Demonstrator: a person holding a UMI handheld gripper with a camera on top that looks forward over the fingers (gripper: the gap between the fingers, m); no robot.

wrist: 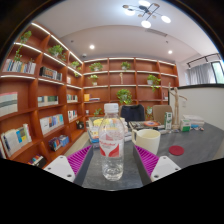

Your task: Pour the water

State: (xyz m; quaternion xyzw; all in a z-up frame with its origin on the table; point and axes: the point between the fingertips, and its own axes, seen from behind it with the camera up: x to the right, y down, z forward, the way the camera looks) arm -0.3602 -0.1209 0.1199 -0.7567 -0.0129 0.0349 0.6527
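The gripper (113, 163) is reaching forward with its two fingers showing nearest, each carrying a magenta pad (80, 160) on its inner face. Between them a clear plastic water bottle (112, 148) is standing upright, with a white cap and a label bearing a red band around its middle. Both pads are lying close against the bottle's sides, but I cannot tell whether they are pressing on it or whether thin gaps remain, nor whether the bottle is resting on the grey table (190, 148) beneath it.

Just beyond the right finger, a pale cup (147, 139) is sitting on the table, close to the bottle's right side. A little farther right, a small red disc (177, 150) is lying flat on the tabletop, well apart from the cup. Some small items are sitting farther back near the table's far edge, too small to make out.

Far behind, wooden bookshelves (45, 100) are running along the left wall and across the back, holding books and green potted plants (124, 97). Overhead, ceiling lights (147, 14) are glowing.
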